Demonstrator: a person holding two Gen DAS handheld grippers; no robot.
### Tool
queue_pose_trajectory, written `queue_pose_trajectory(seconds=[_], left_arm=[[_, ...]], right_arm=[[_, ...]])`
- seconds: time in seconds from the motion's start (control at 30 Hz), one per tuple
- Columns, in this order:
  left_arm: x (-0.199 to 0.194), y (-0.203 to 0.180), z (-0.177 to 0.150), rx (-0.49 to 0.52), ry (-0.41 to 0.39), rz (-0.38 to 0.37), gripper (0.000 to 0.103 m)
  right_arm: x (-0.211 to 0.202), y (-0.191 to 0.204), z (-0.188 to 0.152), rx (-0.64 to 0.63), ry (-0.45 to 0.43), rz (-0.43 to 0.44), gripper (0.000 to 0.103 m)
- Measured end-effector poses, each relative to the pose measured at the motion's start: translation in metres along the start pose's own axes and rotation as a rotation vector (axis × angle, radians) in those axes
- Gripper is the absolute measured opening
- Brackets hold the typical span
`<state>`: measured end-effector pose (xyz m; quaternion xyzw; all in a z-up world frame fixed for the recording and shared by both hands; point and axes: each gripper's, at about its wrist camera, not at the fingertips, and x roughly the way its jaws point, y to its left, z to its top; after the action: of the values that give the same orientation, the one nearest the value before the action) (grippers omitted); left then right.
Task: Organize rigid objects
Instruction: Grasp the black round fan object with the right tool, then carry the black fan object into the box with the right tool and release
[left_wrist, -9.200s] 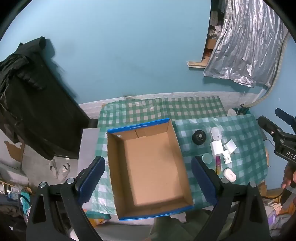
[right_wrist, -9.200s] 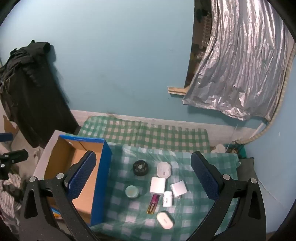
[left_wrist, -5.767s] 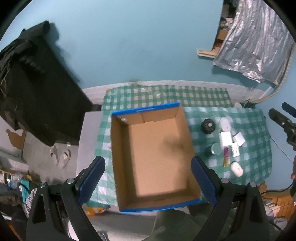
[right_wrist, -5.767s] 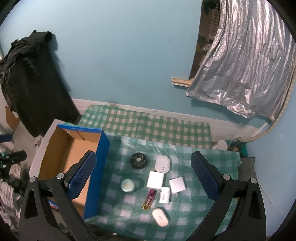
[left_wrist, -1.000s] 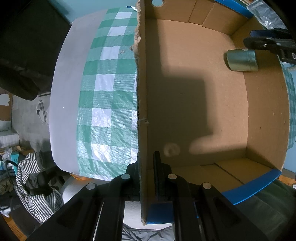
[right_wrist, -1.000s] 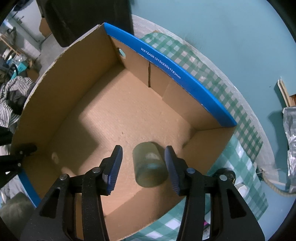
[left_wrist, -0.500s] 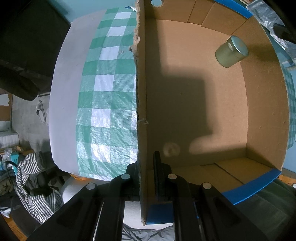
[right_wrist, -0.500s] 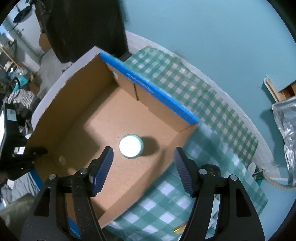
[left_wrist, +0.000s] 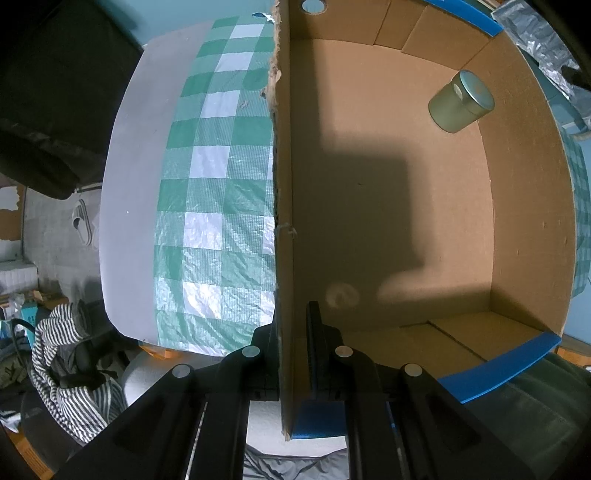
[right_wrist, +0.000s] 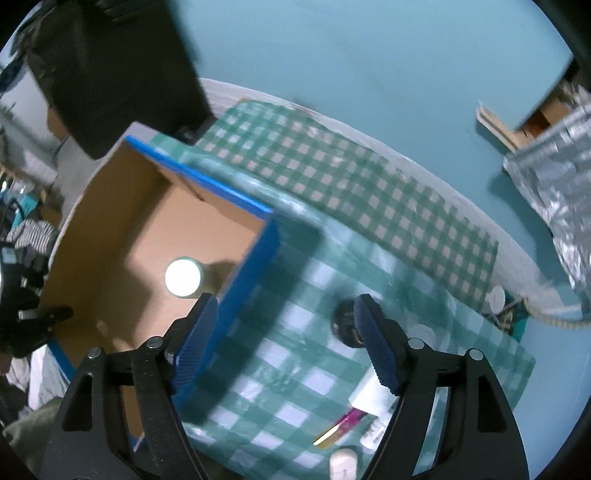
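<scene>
The left gripper points straight down and is clamped on the left wall of the box, one finger inside and one outside, at the near end of that wall. The box is open-topped brown cardboard with blue rims and sits on a green-and-white checked cloth. Inside it, in the far right corner, a small round tin with a pale lid stands upright on the floor, close to the right wall; in the right wrist view the same tin shows as a bright disc beside the blue rim. The right gripper hangs above the cloth just right of the box, its jaws spread apart and having just been opening, with nothing between them. This view is blurred. Beyond the right finger lies a dark round thing on the cloth. Near the lower edge are a white box, a pink and yellow stick and a white oval case, too smeared to tell more. The wall behind is teal.
</scene>
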<state>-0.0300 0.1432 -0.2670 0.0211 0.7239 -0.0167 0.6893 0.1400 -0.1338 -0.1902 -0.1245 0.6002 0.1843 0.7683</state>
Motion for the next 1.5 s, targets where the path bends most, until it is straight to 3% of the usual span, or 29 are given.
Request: queue_pose_trajectory(seconds=[0.23, 0.43, 1.13, 1.3, 1.5], left_arm=[[0.002, 0.000, -0.002, -0.006, 0.003, 0.001, 0.009], [0.004, 0.001, -0.001, -0.008, 0.009, 0.003, 0.009], [0.005, 0.006, -0.001, -0.022, 0.016, 0.001, 0.009], [0.006, 0.007, -0.001, -0.022, 0.019, 0.002, 0.009], [0.008, 0.010, 0.000, -0.022, 0.017, 0.000, 0.009]], right_arm=[[0.045, -0.050, -0.009, 0.136, 0.099, -0.021, 0.078], [0.081, -0.071, -0.014, 0.178, 0.147, -0.061, 0.078], [0.133, -0.081, -0.026, 0.204, 0.229, -0.066, 0.078], [0.130, -0.078, -0.027, 0.188, 0.202, -0.067, 0.063], [0.128, -0.073, -0.032, 0.164, 0.200, -0.073, 0.062]])
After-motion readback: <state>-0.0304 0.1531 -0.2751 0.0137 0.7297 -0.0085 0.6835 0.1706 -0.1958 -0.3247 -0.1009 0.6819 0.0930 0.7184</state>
